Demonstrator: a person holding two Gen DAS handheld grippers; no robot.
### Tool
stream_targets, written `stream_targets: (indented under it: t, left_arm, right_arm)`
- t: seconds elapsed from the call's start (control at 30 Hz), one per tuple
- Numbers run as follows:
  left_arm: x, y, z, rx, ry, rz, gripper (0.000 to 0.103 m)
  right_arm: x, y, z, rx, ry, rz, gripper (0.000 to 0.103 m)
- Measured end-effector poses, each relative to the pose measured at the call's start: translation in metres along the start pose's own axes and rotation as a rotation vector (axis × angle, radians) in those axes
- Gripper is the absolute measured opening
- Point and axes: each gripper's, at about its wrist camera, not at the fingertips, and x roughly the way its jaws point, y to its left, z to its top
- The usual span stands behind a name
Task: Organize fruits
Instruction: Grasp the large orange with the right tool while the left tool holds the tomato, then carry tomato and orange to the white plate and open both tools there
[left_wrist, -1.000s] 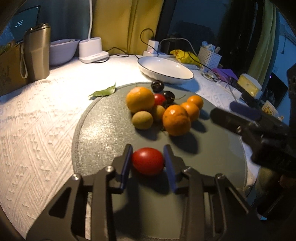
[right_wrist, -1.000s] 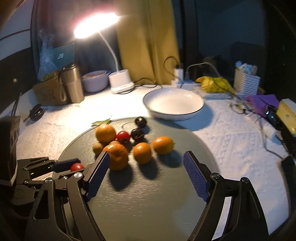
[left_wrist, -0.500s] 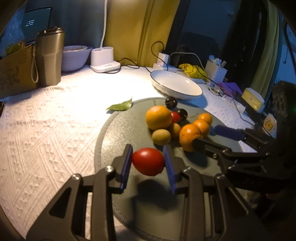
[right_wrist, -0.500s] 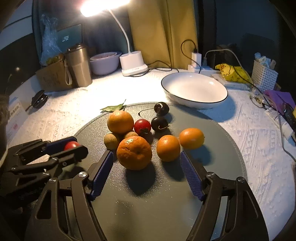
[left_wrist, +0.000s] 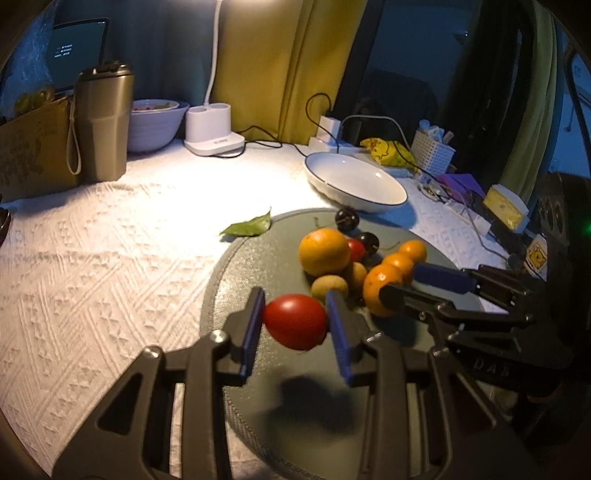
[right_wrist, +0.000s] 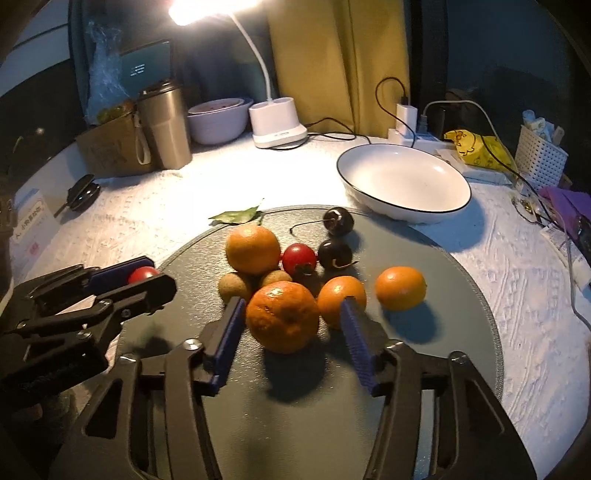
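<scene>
Red and glossy, the cherry tomato (left_wrist: 295, 320) sits clamped between the blue pads of the left gripper (left_wrist: 297, 326), lifted clear of the grey round mat (left_wrist: 258, 266), with its shadow lying on the mat below. From the right wrist view that same gripper shows at nine o'clock, the tomato peeking out between its fingers.

The right gripper (right_wrist: 291, 332) is spread wide, its blue pads straddling the big orange mandarin (right_wrist: 282, 316) without visibly pressing it; the right pad (right_wrist: 355, 343) stands in front of a smaller orange fruit (right_wrist: 341, 297).

Around the middle of the mat the rest huddle: another large orange (right_wrist: 253, 249) at eleven o'clock of the mandarin, two small tan fruits (right_wrist: 234, 287) touching it, a second red tomato (right_wrist: 299, 257), and two dark cherries (right_wrist: 338, 220) toward twelve. One more orange fruit (right_wrist: 400, 282) lies apart at three o'clock.

Beyond the mat, at one o'clock, a white bowl (right_wrist: 404, 182) waits on the white cloth (right_wrist: 155, 206); a green leaf (right_wrist: 234, 216) rests at the mat's far edge.
</scene>
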Motion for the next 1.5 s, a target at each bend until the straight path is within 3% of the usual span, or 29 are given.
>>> stream_targets:
  t: [0.43, 0.77, 1.07, 1.5]
  left_arm:
    - [-0.008, -0.005, 0.002, 0.021, -0.026, 0.004, 0.035]
    - [-0.007, -0.015, 0.015, 0.046, -0.044, 0.002, 0.035]
    - [0.003, -0.027, 0.039, 0.069, -0.071, -0.019, 0.035]
    - [0.04, -0.04, 0.088, 0.125, -0.094, -0.083, 0.035]
  right_arm:
    - [0.009, 0.009, -0.002, -0.033, 0.022, -0.003, 0.046]
    - [-0.011, 0.003, 0.003, -0.031, -0.031, 0.014, 0.045]
    - [-0.027, -0.02, 0.024, -0.014, -0.098, -0.01, 0.045]
    - [-0.014, -0.059, 0.062, -0.009, -0.157, -0.061, 0.045]
